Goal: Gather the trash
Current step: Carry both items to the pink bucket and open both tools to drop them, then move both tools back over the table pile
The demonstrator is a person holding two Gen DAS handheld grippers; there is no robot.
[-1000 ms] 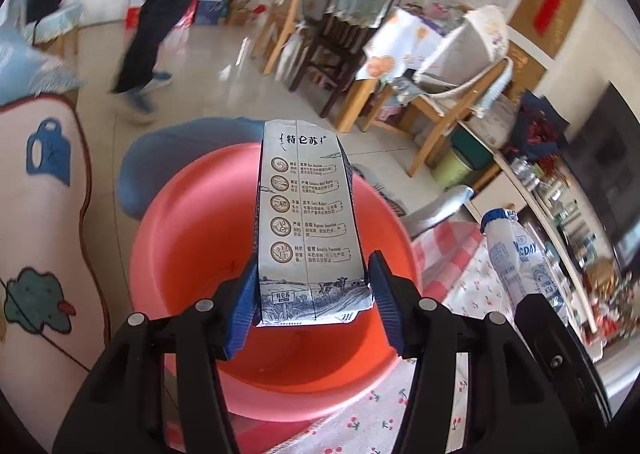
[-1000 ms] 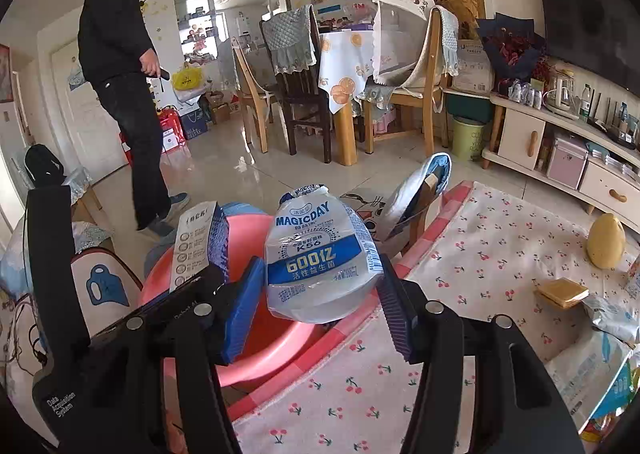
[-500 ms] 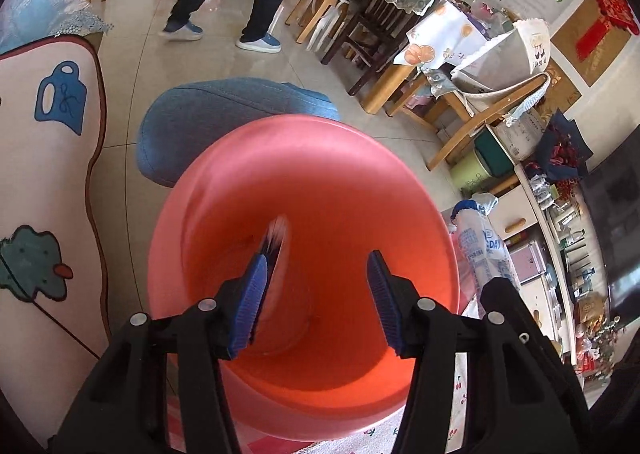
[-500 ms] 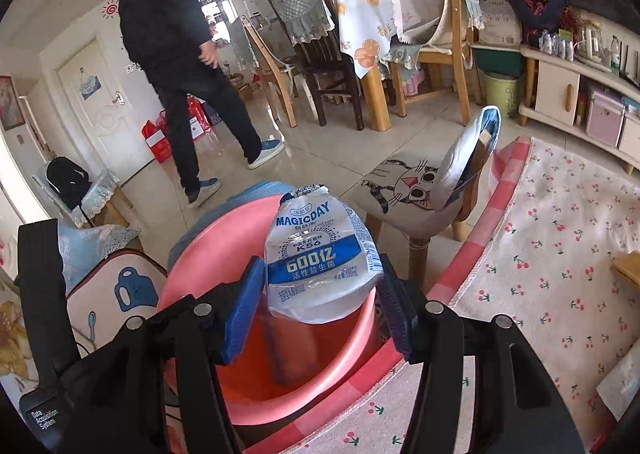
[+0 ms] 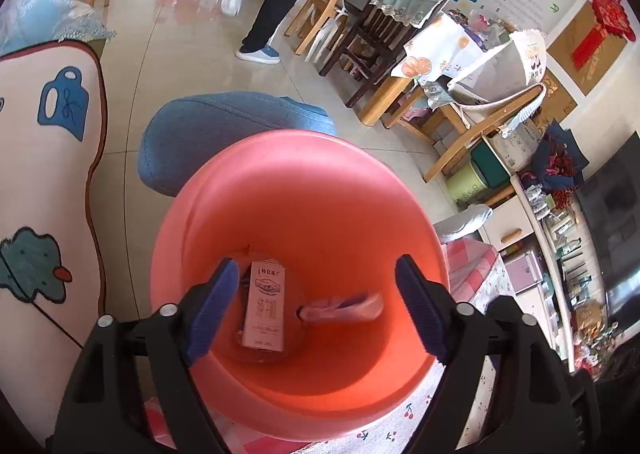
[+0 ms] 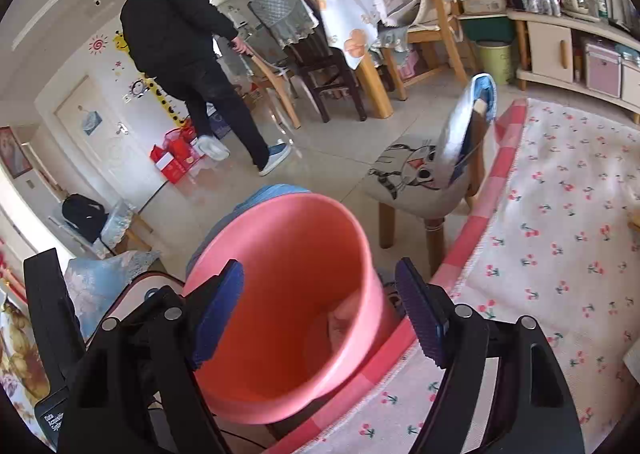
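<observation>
Left gripper [image 5: 316,310] and right gripper [image 6: 320,310], jaws just spread, empty, above pink bucket [image 5: 304,182]. Carton [image 5: 264,308] inside; beside it perhaps a pouch [image 5: 340,306].

coral-pink bucket [image 5: 304,190], white cloth [image 6: 560,222] with red cherries, blue-padded black grippers.

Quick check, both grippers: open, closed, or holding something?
Left gripper: open, just opened, nothing between the jaws; carton lies in the bucket.
Right gripper: open, just opened, empty, over the bucket.
</observation>
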